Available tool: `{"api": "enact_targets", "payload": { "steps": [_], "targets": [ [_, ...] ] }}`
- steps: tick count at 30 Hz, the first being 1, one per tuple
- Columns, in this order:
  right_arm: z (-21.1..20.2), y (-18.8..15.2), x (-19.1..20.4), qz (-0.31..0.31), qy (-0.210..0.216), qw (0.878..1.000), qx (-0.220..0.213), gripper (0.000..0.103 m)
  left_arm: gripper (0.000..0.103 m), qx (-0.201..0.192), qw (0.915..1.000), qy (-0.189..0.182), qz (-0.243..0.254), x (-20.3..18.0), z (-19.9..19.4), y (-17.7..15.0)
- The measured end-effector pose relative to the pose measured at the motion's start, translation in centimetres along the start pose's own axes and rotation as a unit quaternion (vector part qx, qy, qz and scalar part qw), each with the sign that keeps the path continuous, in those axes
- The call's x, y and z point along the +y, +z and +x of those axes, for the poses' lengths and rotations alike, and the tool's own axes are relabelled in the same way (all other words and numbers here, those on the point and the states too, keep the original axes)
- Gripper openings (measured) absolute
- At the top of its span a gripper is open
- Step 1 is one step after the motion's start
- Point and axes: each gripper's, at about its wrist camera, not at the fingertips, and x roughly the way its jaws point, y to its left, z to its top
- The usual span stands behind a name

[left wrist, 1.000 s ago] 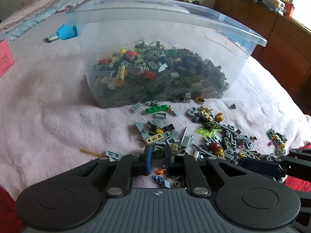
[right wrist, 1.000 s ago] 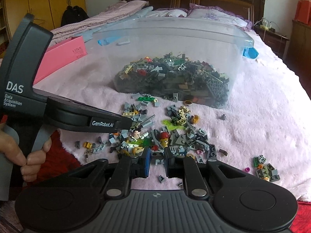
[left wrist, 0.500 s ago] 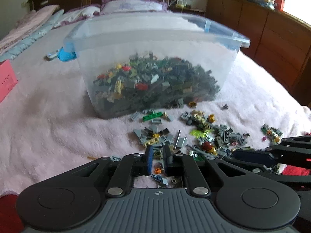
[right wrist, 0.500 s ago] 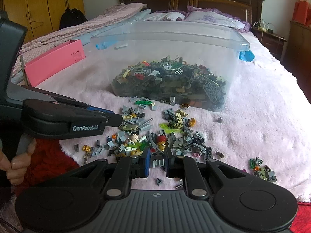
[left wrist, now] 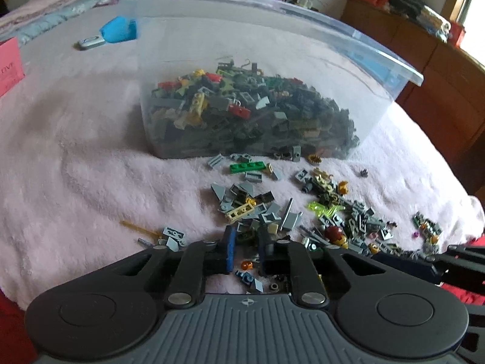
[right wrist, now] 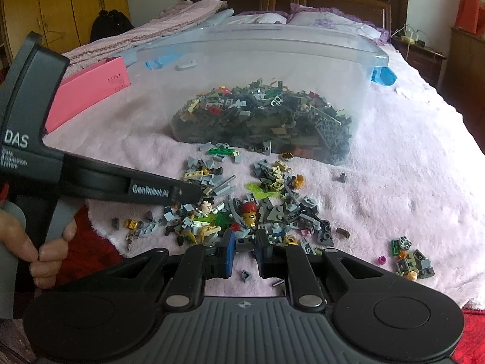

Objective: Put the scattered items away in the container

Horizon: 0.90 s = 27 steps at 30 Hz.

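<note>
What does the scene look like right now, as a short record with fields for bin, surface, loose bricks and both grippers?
bin: clear, no lid, part full of bricks
blanket: pink, under everything
loose bricks: scattered on the blanket in front of the bin
left gripper: jaws closing over small bricks, none pinched
right gripper: jaws narrow, dark brick spans the gap; grip unclear

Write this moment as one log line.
left gripper: jaws closing, bricks between | right gripper: over bricks, grip unclear | bin: part full
</note>
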Motion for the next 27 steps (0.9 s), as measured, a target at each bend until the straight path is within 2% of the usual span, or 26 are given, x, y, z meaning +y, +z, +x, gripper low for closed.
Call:
{"api": "enact_targets", "payload": {
  "steps": [5,14,27],
  "targets": [
    [-0.1,0.1,0.0,0.000,-0.002,1.000,-0.002,0.016,0.016,-0.015,0.9997,0.012,0.017,-0.5,-1.0,0.0],
    [-0.6,0.3,0.2,-0.006,-0.005,1.000,-0.011,0.016,0.016,-0.055,0.9933,0.039,0.094,-2.8,-4.0,0.1],
    [-2.7,2.3,0.4,-0.015,-0.012,0.999,-0.049,0.016,0.016,-0.091,0.9906,0.034,0.097,-3.5,-7.2,1.3]
  ]
}}
